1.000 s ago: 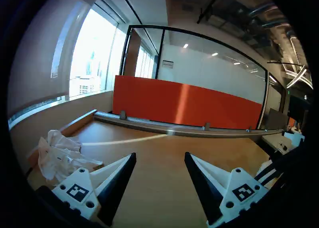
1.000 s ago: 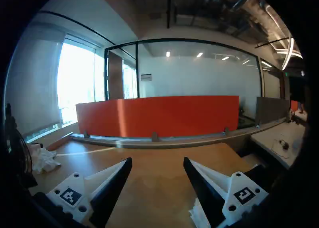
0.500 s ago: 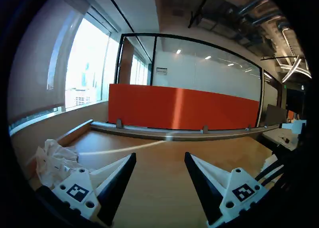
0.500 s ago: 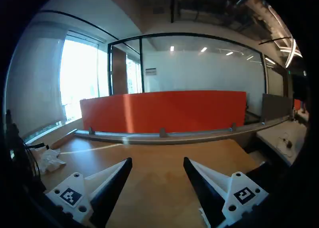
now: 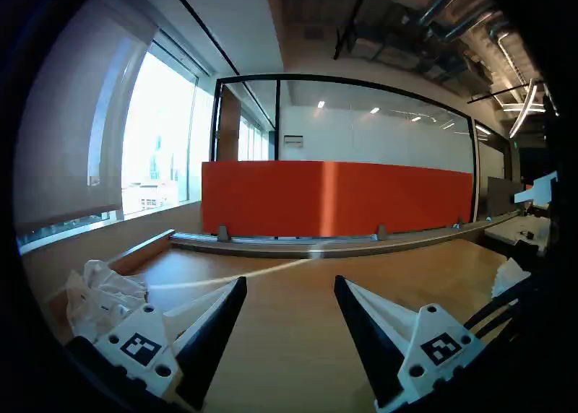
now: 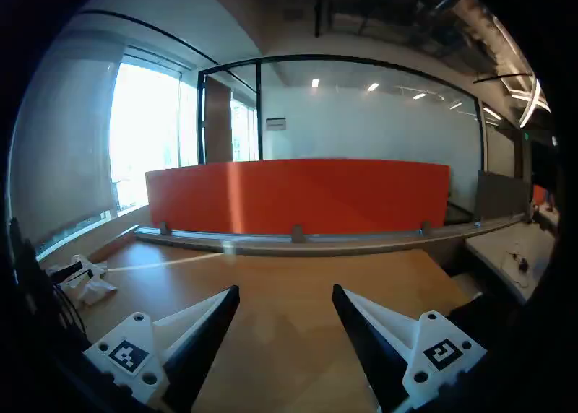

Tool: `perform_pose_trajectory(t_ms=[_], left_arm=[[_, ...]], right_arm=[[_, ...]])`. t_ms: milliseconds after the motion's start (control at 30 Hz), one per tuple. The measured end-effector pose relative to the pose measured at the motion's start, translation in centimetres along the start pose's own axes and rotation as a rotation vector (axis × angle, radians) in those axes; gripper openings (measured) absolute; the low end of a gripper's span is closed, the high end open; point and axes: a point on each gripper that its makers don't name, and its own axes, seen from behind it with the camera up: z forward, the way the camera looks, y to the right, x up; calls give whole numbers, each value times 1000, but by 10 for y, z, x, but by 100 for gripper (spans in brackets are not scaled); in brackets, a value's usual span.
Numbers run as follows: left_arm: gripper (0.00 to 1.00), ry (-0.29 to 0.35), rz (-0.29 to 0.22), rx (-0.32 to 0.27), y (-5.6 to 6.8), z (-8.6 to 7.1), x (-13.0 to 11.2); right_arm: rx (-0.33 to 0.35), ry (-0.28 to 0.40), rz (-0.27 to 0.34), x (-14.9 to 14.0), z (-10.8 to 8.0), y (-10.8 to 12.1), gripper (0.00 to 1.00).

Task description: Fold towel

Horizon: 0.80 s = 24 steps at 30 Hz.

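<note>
Lying crumpled, towel [image 5: 101,297] without clear long axis; left gripper [image 5: 290,279] and right gripper [image 6: 285,287] fingers [image 5: 213,326] apart.

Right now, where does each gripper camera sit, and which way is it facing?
Left gripper view: rides on the left gripper, low over the wooden desk, facing the orange partition; its open fingers show below, and the crumpled white towel lies lower left.
Right gripper view: rides on the right gripper, low over the desk, facing the partition; its open fingers show below, and the towel lies farther off on the left.
Shared: desk, partition, towel, bright window on the left.
</note>
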Motion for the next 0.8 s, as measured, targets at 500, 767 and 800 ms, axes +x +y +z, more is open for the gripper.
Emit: perform_pose_trajectory(t_ms=[500, 767, 800], left_arm=[[90, 66, 17, 39, -29, 4, -45], [89, 87, 21, 46, -36, 6, -55], [89, 87, 21, 46, -36, 6, -56]], right_arm=[[-10, 14, 7, -28, 24, -14, 100], [-22, 14, 20, -43, 30, -11, 100], [-25, 13, 20, -44, 30, -10, 100]])
